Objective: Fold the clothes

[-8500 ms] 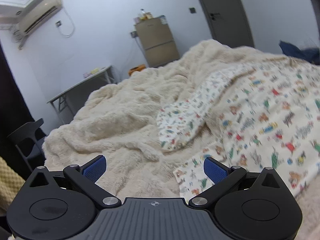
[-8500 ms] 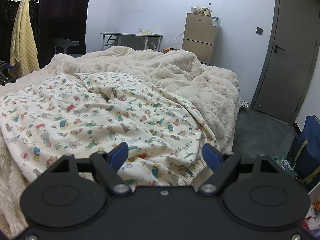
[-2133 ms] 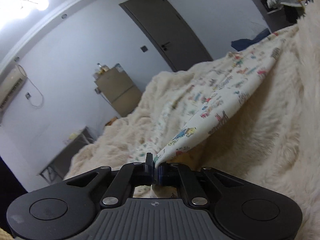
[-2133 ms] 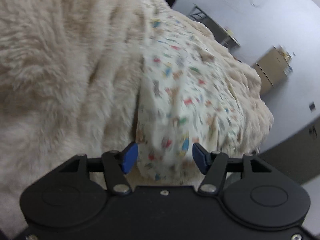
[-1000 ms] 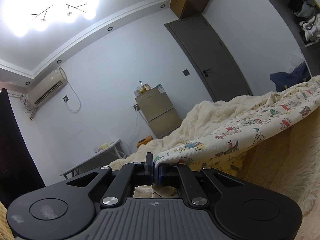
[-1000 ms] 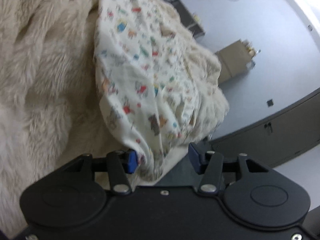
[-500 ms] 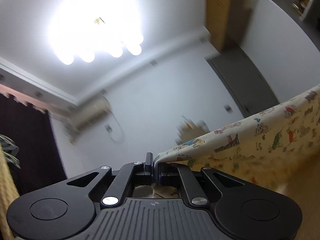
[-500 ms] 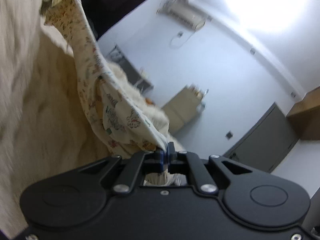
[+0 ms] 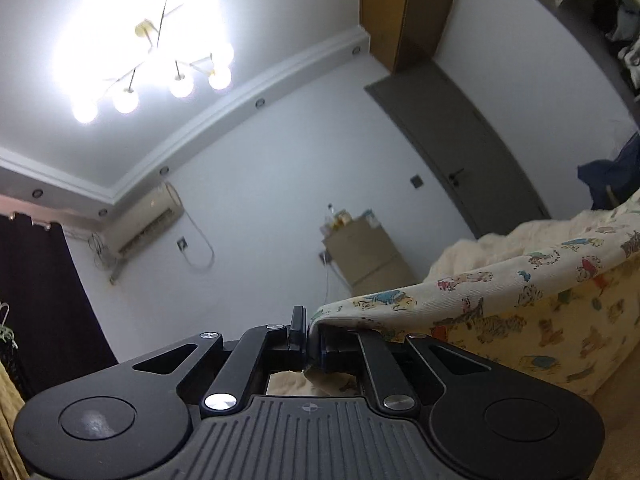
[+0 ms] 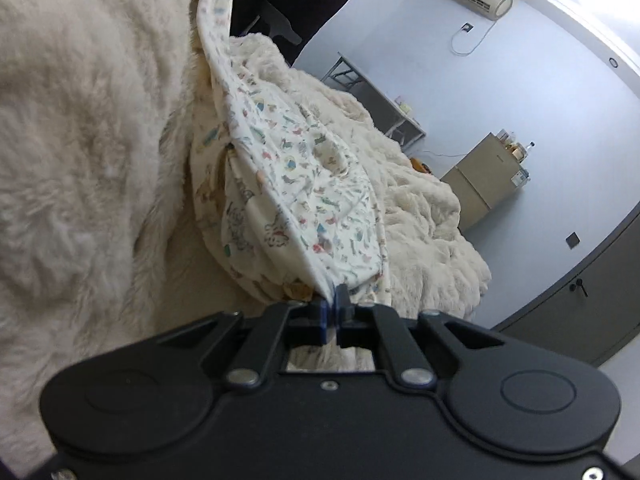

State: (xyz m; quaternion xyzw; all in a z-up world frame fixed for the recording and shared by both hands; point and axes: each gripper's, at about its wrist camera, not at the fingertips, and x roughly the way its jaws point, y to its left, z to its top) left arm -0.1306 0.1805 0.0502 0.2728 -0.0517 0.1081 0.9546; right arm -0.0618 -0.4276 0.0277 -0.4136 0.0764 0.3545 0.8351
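A cream garment printed with small coloured animals (image 9: 520, 280) hangs stretched between my two grippers above the bed. My left gripper (image 9: 308, 332) is shut on one corner of it, and the cloth runs off to the right. My right gripper (image 10: 331, 308) is shut on another corner of the garment (image 10: 288, 168). From there the taut edge rises up and left, and the rest sags onto the fluffy cream blanket (image 10: 72, 120).
The bed with the fluffy blanket (image 9: 480, 248) fills the low part of both views. A beige cabinet (image 10: 484, 184), a grey table (image 10: 376, 96) and a grey door (image 9: 472, 152) stand along the white wall. A ceiling lamp (image 9: 152, 68) glares overhead.
Both grippers have lifted the garment off the blanket. My right gripper closed on its corner about a second ago. The left wrist view tilted up toward the ceiling.
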